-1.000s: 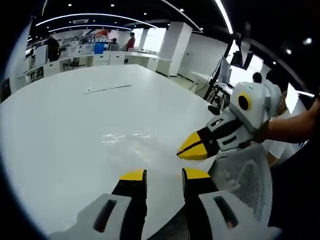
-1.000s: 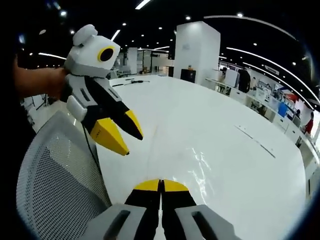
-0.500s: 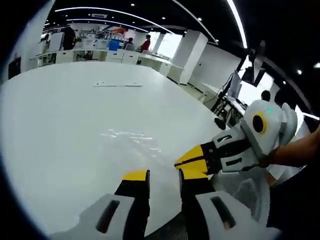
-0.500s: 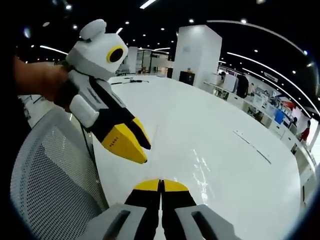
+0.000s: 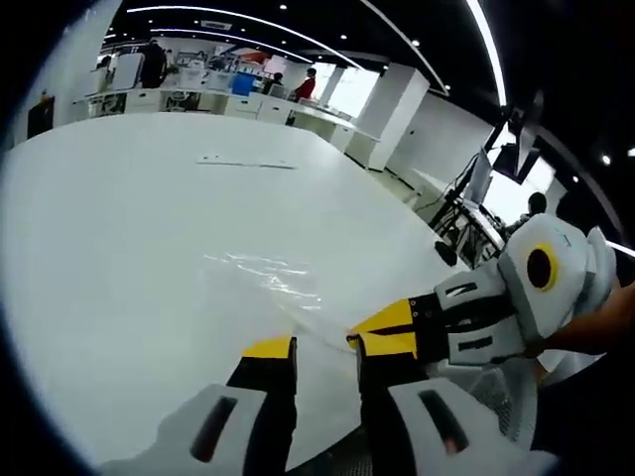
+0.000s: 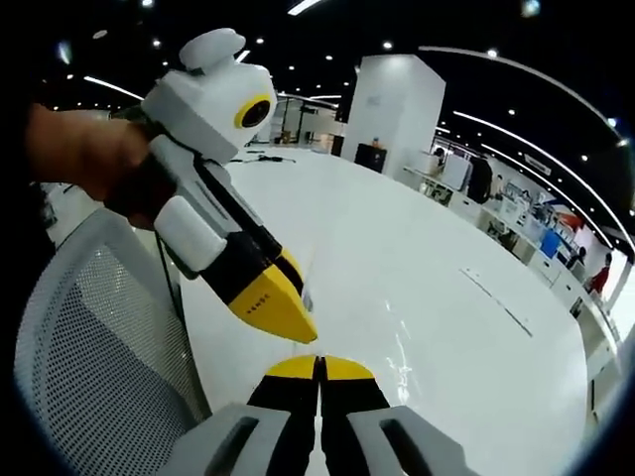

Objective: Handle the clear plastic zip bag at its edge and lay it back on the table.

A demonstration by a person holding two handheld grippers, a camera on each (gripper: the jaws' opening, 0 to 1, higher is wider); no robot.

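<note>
The clear plastic zip bag (image 5: 260, 274) lies flat on the white table (image 5: 119, 198), showing mostly as glints. My left gripper (image 5: 325, 347) hovers open just short of the bag's near edge, with nothing between its jaws. From the right, my right gripper (image 5: 369, 325) comes in shut, its yellow tips right beside the bag's near corner; whether they touch it I cannot tell. In the right gripper view the right gripper (image 6: 319, 365) is shut at the table's edge, and the left gripper (image 6: 303, 309) hangs close above it, over the bag (image 6: 397, 347).
A grey mesh chair back (image 6: 89, 347) stands against the table's near edge, below both grippers. A thin strip (image 5: 246, 164) lies far out on the table. Desks with people (image 5: 154, 64) and a white pillar (image 6: 392, 104) are in the background. A hand (image 6: 79, 149) holds the left gripper.
The two grippers have drawn closer together and nearer the bag's near edge. The right gripper stays shut and the left stays open. The bag lies where it was.
</note>
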